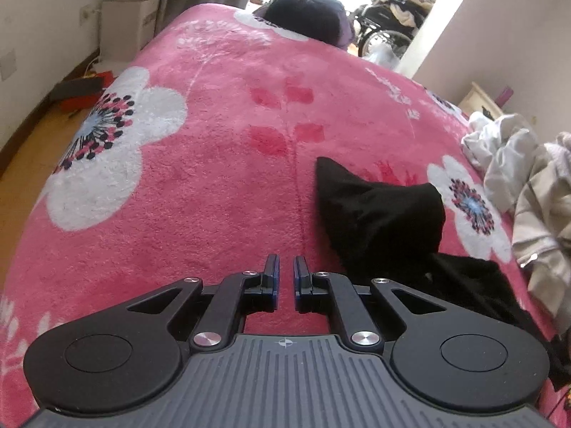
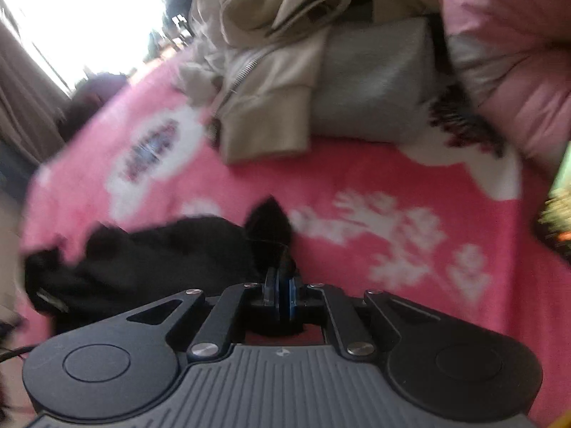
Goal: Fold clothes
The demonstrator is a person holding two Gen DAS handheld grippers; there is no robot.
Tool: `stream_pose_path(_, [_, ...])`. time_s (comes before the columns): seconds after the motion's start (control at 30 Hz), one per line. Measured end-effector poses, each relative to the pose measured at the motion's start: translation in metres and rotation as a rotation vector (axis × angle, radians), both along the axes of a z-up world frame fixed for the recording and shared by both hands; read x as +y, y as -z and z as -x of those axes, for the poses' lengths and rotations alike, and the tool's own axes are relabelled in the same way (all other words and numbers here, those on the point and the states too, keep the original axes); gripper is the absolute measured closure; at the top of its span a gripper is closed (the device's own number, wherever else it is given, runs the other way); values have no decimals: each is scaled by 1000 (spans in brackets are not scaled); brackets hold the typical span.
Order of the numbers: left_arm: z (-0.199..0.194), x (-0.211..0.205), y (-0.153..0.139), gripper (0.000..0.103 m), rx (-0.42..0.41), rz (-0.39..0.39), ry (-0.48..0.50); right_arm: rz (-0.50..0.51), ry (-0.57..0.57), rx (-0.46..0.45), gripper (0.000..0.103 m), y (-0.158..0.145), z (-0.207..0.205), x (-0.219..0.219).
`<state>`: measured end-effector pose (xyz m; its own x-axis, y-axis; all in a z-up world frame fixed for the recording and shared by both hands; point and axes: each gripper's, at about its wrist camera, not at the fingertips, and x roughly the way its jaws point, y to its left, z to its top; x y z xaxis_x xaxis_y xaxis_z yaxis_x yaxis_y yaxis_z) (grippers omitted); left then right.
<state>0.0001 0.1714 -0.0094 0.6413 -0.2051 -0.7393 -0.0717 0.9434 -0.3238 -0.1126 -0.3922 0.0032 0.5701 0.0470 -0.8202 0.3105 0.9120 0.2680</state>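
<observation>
A black garment (image 1: pixel 378 217) lies bunched on the pink flowered blanket (image 1: pixel 221 149), just right of my left gripper (image 1: pixel 286 267). That gripper hovers over bare blanket with a narrow gap between its blue-padded fingers and nothing in them. In the right wrist view the same black garment (image 2: pixel 150 249) sprawls to the left, and one corner of it rises into my right gripper (image 2: pixel 282 278), whose fingers are shut on the cloth. The view is blurred by motion.
A heap of beige and white clothes (image 1: pixel 528 192) lies at the bed's right side; a tan zip jacket (image 2: pixel 271 82) and grey folded cloth (image 2: pixel 374 82) show beyond the right gripper. A dark bundle (image 1: pixel 307 10) rests at the far end. Wooden floor (image 1: pixel 21 157) lies left.
</observation>
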Motion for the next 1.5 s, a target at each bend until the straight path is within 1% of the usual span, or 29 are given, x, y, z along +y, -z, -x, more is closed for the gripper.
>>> stream_pose_path(0.03, [0,-2,-4,96,-16,-6,18,36,-2,15,85,-1,4,1])
stream_pose_path(0.1, [-5,-15,-16,83,-65,-27,89,93,15,-4,85,-11,8,5])
stream_pose_path(0.13, [-8,-23,-22,64,-86,-39,127,118,24,-22,82,-18,11,6])
stream_pose_path(0.17, [-13,-33,-27,42,-104,-49,164,140,24,-39,81,-25,11,9])
stream_pose_path(0.23, [-23,-56,-33,27,-139,-77,239,178,4,-74,77,-36,5,18])
stream_pose_path(0.27, [-28,-70,-33,25,-151,-99,275,189,-21,-98,76,-42,0,25])
stream_pose_path(0.33, [-39,-96,-32,25,-174,-153,336,172,-88,-143,67,-49,-16,42])
stream_pose_path(0.4, [-48,-118,-23,27,-185,-235,354,129,-167,-167,65,-49,-35,63])
stream_pose_path(0.43, [-52,-121,-18,33,-180,-259,337,104,-212,-182,63,-47,-46,75])
stream_pose_path(0.47, [-55,-120,-16,46,-170,-257,308,79,-256,-194,61,-44,-57,87])
stream_pose_path(0.5, [-58,-115,-15,50,-157,-226,276,56,-295,-198,60,-40,-68,99])
stream_pose_path(0.57, [-61,-95,-16,55,-143,-122,216,-1,-355,-197,60,-28,-94,123])
stream_pose_path(0.6, [-60,-86,-17,57,-142,-88,191,-19,-373,-185,60,-22,-103,131])
stream_pose_path(0.63, [-59,-78,-17,63,-139,-66,172,-32,-390,-167,57,-15,-110,137])
stream_pose_path(0.67, [-59,-71,-16,72,-132,-65,164,-44,-408,-148,55,-9,-118,143])
stream_pose_path(0.7, [-59,-66,-14,76,-122,-71,159,-56,-425,-130,53,-2,-125,150])
stream_pose_path(0.73, [-60,-62,-12,84,-112,-77,157,-69,-443,-111,50,4,-133,156])
stream_pose_path(0.77, [-60,-58,-10,91,-101,-80,152,-81,-460,-93,50,11,-140,162])
stream_pose_path(0.87, [-59,-46,-4,99,-72,-81,122,-118,-512,-37,50,30,-163,181])
stream_pose_path(0.9, [-58,-42,-2,100,-66,-90,108,-131,-530,-18,56,37,-171,187])
stream_pose_path(0.93, [-56,-38,-2,102,-62,-99,96,-143,-547,0,72,43,-178,193])
stream_pose_path(0.97, [-53,-34,-1,102,-55,-107,81,-149,-547,0,81,44,-179,193])
stream_pose_path(1.0, [-50,-28,0,103,-43,-112,65,-151,-537,-13,97,42,-176,189])
stream_pose_path(1.03, [-47,-23,1,103,-35,-120,54,-153,-526,-26,100,39,-173,185])
stream_pose_path(1.2, [-30,-1,-3,103,-11,-181,9,-163,-473,-90,100,25,-157,165])
stream_pose_path(1.27, [-24,6,-2,103,16,-205,-6,-168,-454,-115,100,18,-149,156])
stream_pose_path(1.37, [-13,13,2,103,62,-246,-2,-174,-438,-150,100,4,-127,144])
stream_pose_path(1.5, [9,17,7,103,123,-315,33,-157,-452,-165,100,-12,-95,129])
